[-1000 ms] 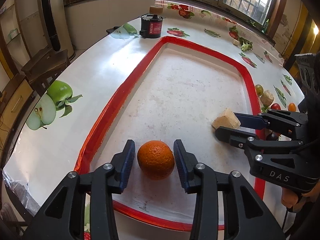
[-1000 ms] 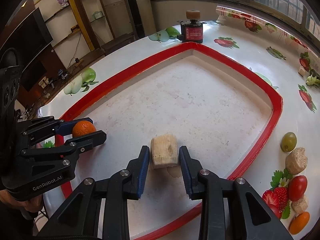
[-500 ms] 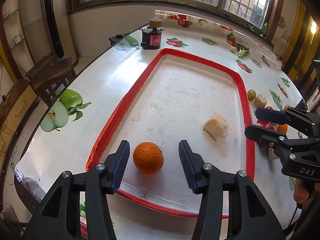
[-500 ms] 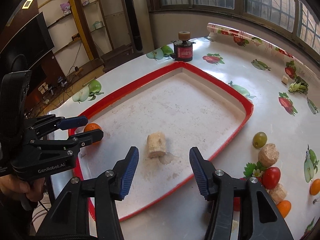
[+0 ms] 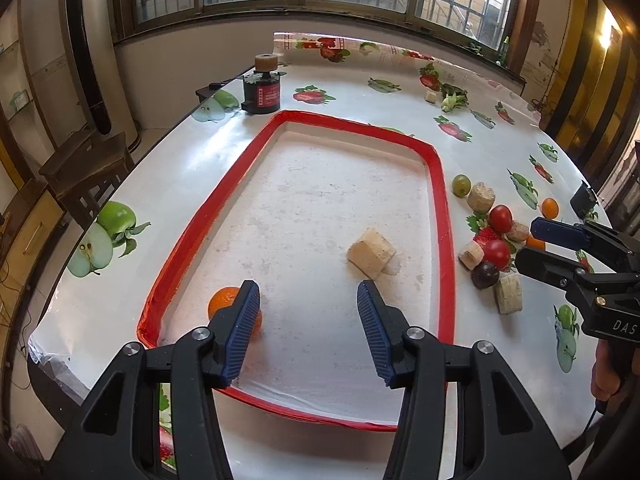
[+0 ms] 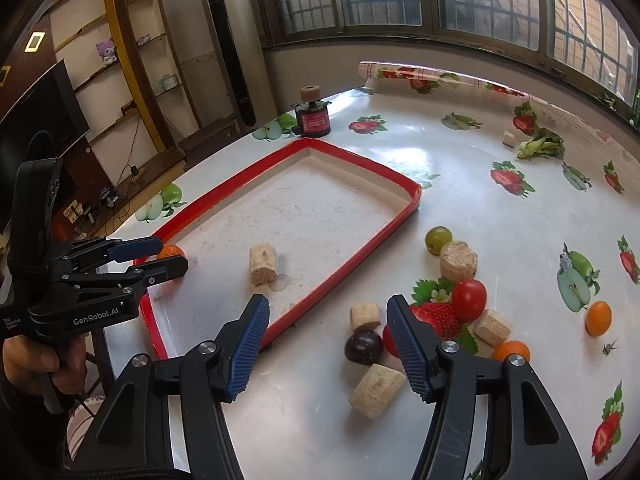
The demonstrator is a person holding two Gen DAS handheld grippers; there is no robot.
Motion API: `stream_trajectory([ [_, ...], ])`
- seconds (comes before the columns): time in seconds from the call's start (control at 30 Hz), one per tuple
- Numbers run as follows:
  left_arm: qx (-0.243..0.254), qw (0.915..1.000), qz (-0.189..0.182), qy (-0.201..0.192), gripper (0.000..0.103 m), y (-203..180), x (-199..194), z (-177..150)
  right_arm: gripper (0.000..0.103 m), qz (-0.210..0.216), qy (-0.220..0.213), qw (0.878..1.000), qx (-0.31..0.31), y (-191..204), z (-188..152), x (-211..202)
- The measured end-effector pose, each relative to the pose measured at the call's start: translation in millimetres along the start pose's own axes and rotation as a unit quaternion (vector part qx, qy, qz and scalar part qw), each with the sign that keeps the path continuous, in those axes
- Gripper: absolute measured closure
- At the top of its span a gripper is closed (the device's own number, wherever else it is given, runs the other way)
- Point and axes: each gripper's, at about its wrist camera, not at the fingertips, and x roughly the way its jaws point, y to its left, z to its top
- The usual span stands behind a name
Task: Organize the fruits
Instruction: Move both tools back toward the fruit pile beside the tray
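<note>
Both grippers, left gripper (image 5: 306, 328) and right gripper (image 6: 326, 346), have just been opening, jaws wide and empty.

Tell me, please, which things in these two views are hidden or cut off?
- Orange: left wrist view, partly behind the left gripper's finger.
- Red tomato: right wrist view, mostly behind the right gripper's finger.
- Small orange: left wrist view, largely behind the right gripper.
</note>
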Motion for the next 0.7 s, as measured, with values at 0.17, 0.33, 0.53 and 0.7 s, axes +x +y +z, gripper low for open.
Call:
stream_trajectory([
  [0.17, 0.013, 0.9999, -0.006, -0.007, 0.040, -16.3, -4.5, 1.8, 0.035, -0.010, -0.008, 1.000, 0.017, -16.2, -10.5, -14.3],
  [0.33, 0.029, 0.9994, -0.015, -0.010, 0.040, -32.4, -7.8, 3.5, 0.034, -0.021, -0.012, 0.999, 0.036, -33.7, -22.3, -26.8],
  [0.53, 0.041, 0.9987, -0.030, -0.008, 0.040, -49.9, -7.4, 4.6, 0.031, -0.037, -0.016, 0.997, 0.061, -56.4, -36.7, -39.7],
  [0.7, 0.049, 0.9974, -0.052, -0.002, 0.040, -68.2, -4.9, 4.7, 0.028, -0.058, -0.019, 0.995, 0.083, -77.0, -50.4, -52.1],
])
